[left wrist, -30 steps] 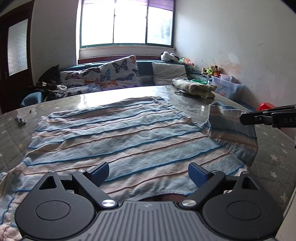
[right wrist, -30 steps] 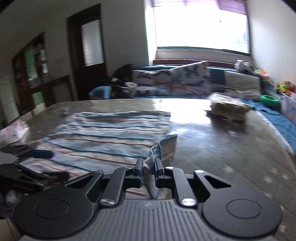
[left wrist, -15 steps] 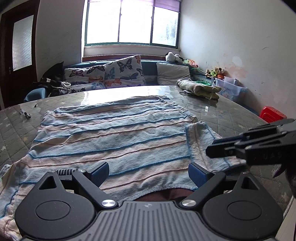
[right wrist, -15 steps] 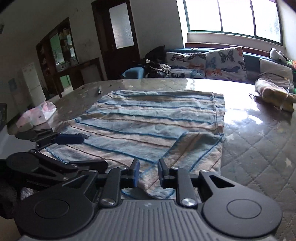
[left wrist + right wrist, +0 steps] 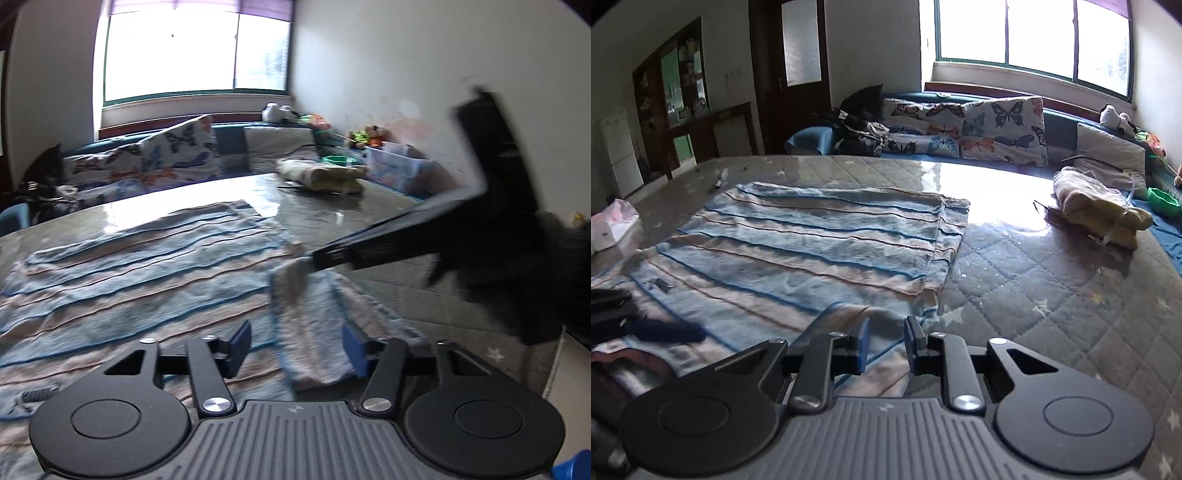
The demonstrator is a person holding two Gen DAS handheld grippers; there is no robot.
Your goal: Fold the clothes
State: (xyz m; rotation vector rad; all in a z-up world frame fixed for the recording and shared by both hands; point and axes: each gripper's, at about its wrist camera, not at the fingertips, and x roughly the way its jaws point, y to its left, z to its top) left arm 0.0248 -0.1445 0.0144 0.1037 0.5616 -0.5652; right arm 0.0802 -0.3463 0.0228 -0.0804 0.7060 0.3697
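Note:
A blue and pink striped cloth (image 5: 147,266) (image 5: 820,251) lies spread flat on the quilted table (image 5: 1034,288). Its near right corner (image 5: 314,332) (image 5: 849,314) is folded over onto the cloth. My left gripper (image 5: 297,347) hovers low over that folded corner, open wide with nothing between its fingers. My right gripper (image 5: 886,345) is open by a narrow gap, with the fold lying just below and nothing pinched. In the left wrist view the right gripper (image 5: 314,258) reaches in from the right, blurred, its tip at the fold's raised end. The left gripper's fingers (image 5: 665,332) show at the left of the right wrist view.
A folded yellow garment (image 5: 321,177) (image 5: 1100,210) lies at the far right of the table. A tissue pack (image 5: 613,225) and a pen (image 5: 720,181) sit at the far left. A small spring (image 5: 661,284) rests on the cloth. A sofa with butterfly cushions (image 5: 997,125) stands behind.
The right gripper carried the cloth's right corner inward, laid it on the cloth and opened from shut. The left gripper shifted right, over the folded corner.

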